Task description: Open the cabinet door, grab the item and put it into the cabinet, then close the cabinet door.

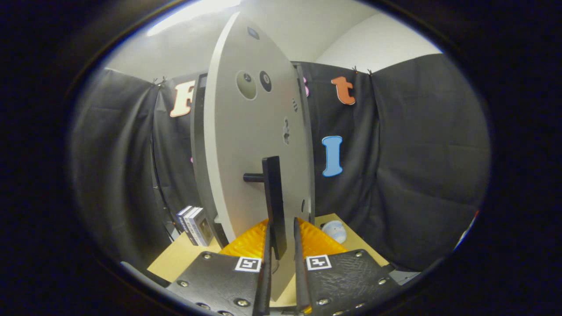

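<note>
The pale grey cabinet door (254,145) stands ajar and I see it almost edge-on, with the dark cabinet body (198,153) just behind its left side. A black bar handle (274,202) sticks out from the door on a short post. My gripper (282,239) is shut on the lower end of this handle, with one finger on either side of the bar. A small white and pale blue rounded item (334,230) lies on the wooden table (184,259), to the right of the door and beyond my right finger.
A few small boxes (193,224) stand upright on the table, left of the door's foot. An orange ribbed surface (246,241) shows low behind my fingers. Black cloth walls close in on the table at the back and on both sides.
</note>
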`<move>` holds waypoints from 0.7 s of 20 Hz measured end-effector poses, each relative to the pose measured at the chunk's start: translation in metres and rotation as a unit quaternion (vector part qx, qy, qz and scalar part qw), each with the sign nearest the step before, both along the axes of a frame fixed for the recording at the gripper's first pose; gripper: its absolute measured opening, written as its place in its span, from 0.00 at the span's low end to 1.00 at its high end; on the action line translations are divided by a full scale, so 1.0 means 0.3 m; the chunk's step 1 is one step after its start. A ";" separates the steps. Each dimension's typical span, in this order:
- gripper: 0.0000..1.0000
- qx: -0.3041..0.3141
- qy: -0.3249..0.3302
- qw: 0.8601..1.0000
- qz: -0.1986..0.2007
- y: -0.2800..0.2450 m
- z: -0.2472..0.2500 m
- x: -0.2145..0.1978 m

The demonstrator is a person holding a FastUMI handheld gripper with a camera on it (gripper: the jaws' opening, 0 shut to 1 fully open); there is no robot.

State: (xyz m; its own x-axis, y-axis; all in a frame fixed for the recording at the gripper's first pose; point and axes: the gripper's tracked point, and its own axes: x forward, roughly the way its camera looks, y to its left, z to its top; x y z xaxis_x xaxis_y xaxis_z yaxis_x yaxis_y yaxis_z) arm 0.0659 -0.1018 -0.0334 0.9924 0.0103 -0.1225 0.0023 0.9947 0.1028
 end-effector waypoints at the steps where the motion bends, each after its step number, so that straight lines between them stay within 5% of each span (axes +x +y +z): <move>1: 0.23 0.004 -0.002 1.000 -0.003 -0.041 0.000 0.011; 6: 0.23 0.009 -0.020 1.000 0.011 -0.144 0.020 0.013; 9: 0.13 0.000 -0.023 1.000 0.002 -0.265 0.026 0.002; 14: 0.13 0.026 -0.016 0.999 0.043 -0.311 0.015 0.021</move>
